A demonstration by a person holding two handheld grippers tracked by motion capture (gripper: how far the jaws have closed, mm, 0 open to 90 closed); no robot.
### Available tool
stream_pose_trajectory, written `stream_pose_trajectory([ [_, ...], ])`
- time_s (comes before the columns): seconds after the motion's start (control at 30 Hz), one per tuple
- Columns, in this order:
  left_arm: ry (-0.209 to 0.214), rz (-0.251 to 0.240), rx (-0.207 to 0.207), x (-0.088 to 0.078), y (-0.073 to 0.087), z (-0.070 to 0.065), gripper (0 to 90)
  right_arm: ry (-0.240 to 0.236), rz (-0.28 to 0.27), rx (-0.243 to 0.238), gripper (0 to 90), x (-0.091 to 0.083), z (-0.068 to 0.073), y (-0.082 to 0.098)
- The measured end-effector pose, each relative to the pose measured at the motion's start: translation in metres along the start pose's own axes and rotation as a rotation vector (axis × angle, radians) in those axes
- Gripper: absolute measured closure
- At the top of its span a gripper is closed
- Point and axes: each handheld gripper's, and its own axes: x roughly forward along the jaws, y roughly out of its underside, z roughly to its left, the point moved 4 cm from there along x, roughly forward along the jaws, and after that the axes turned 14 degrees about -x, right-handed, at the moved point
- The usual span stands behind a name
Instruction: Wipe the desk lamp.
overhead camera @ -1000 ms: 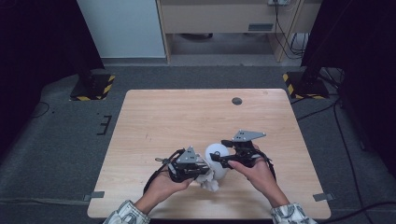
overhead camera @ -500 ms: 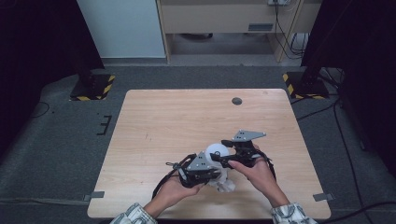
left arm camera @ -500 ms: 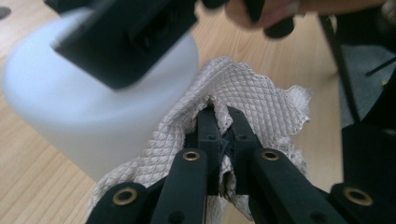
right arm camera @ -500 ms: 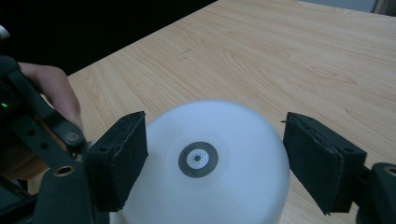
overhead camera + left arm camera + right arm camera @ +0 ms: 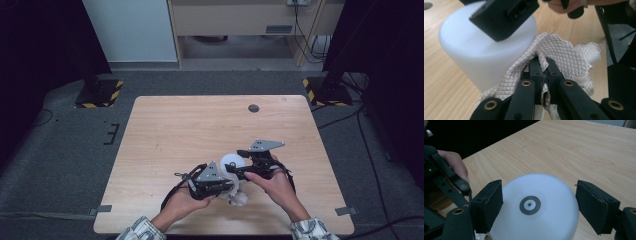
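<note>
Since a second ago: left gripper point(image 5: 227, 185) shifted rightward, in tight under the white cup point(image 5: 233, 162); half a second ago already about there. Right gripper point(image 5: 234, 169) unchanged, same spot at the cup. Cloth point(image 5: 238, 196) now bunched lower right of the left gripper, less showing than before.

Left gripper point(image 5: 543, 65): jaws pressed together, pinching a fold of cloth point(image 5: 564, 56). Cloth pressed against the cup's side point(image 5: 481, 57) in the left gripper view.

Right gripper point(image 5: 539, 205): jaws spread wide, straddling the cup point(image 5: 534, 210), one pad at each side; left pad against the wall, right pad seemingly a hair off, contact hard to tell.

Cup: translucent white plastic, smooth, cylindrical, upturned with flat round base up, small dark ring mark in the base centre. Sits near the table's point(image 5: 200, 125) front edge, right of centre, between both hands.

Cloth: off-white, diamond waffle weave, scalloped edge, crumpled, lying on the table just beside and touching the cup.

Table: light wood grain, rounded corners, small dark round spot point(image 5: 253, 108) near far edge.
</note>
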Motion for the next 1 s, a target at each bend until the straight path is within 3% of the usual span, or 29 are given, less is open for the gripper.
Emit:
stream_pose_trajectory([
  [0.1, -0.019, 0.053, 0.016, 0.003, 0.005, 0.004, 86.4, 0.001, 0.000, -0.001, 23.1, 0.000, 0.000, 0.000],
  [0.27, -0.025, 0.077, 0.021, -0.004, 0.009, 0.017, 86.4, 0.001, 0.001, -0.002, 23.1, 0.000, 0.000, 0.000],
  [0.37, -0.046, 0.065, -0.002, -0.013, 0.011, 0.031, 86.3, 0.001, 0.002, -0.001, 23.1, -0.001, 0.000, 0.000],
  [0.5, -0.056, -0.012, -0.088, -0.027, 0.005, 0.050, 86.5, 0.000, 0.001, 0.001, 23.0, -0.001, 0.000, 0.000],
  [0.6, -0.049, -0.049, -0.098, -0.029, -0.001, 0.052, 86.6, 0.000, -0.001, 0.002, 23.1, -0.001, 0.000, 0.000],
  [0.8, -0.064, -0.048, -0.089, -0.024, -0.004, 0.050, 86.5, 0.001, -0.003, 0.001, 23.0, -0.001, 0.000, 0.001],
  [1.0, -0.071, 0.013, -0.100, -0.013, 0.004, 0.055, 86.6, -0.002, -0.006, 0.010, 23.1, -0.001, 0.000, 0.001],
])
